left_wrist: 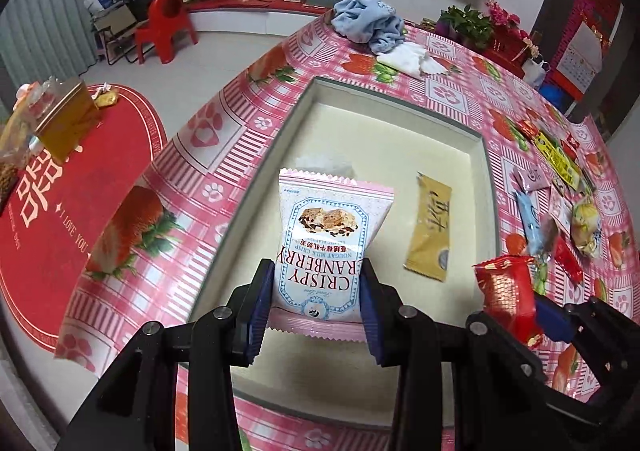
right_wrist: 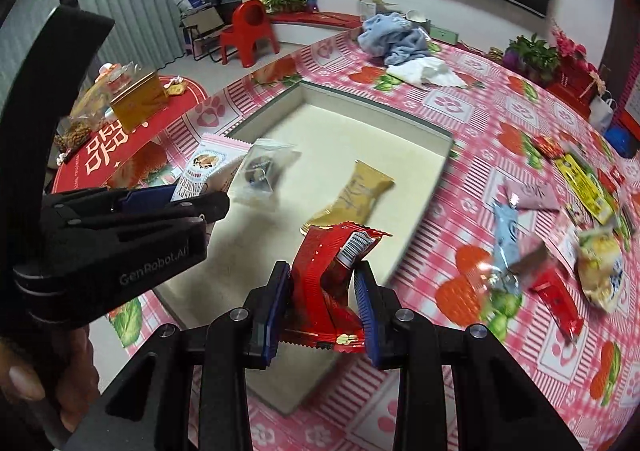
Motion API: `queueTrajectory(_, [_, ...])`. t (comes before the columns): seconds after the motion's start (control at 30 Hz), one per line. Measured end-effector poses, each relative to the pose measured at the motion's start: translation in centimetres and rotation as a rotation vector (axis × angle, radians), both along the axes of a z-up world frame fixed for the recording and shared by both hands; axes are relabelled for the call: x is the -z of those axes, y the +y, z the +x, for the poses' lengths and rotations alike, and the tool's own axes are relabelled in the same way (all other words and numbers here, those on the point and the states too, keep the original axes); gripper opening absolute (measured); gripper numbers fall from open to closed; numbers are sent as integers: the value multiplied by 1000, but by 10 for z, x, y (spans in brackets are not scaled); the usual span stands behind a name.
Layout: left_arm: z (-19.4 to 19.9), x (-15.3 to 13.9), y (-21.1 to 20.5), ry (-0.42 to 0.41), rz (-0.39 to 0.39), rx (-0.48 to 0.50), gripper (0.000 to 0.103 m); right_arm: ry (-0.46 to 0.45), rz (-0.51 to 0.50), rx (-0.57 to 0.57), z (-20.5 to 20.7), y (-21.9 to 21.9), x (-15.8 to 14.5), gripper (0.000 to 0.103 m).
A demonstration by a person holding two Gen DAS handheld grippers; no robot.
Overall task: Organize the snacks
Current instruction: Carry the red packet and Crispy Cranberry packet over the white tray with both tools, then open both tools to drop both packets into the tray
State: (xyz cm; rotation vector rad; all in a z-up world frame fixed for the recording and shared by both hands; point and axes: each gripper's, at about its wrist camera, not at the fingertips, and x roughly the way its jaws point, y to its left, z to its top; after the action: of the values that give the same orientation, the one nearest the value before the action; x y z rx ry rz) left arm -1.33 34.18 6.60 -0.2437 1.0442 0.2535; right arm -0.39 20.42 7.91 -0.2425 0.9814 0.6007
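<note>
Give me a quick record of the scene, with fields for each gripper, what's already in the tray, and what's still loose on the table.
left gripper: shut on pink cranberry packet, above tray
right gripper: shut on red packet, above tray
tray: shallow, cream, on table
in tray: tan packet, clear packet
loose on table: snack pile right of tray
also on table: blue cloth beyond tray

Two packets (right_wrist: 352,195) in tray (right_wrist: 376,107), perhaps; others (right_wrist: 560,291) right.
</note>
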Motion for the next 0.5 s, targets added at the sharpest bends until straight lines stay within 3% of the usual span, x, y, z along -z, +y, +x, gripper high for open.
queueTrajectory(0.37, [15, 19, 9, 60, -17, 35, 45, 66, -22, -70, 3, 30, 16, 35])
queueTrajectory(0.43, [14, 19, 10, 56, -20, 26, 47, 59, -21, -51, 3, 27, 16, 59])
queueTrajectory(0.47, [12, 18, 10, 48, -21, 23, 52, 45, -10, -34, 2, 21, 13, 84])
queueTrajectory(0.5, [12, 16, 10, 38, -23, 23, 60, 28, 0, -23, 1, 17, 10, 88])
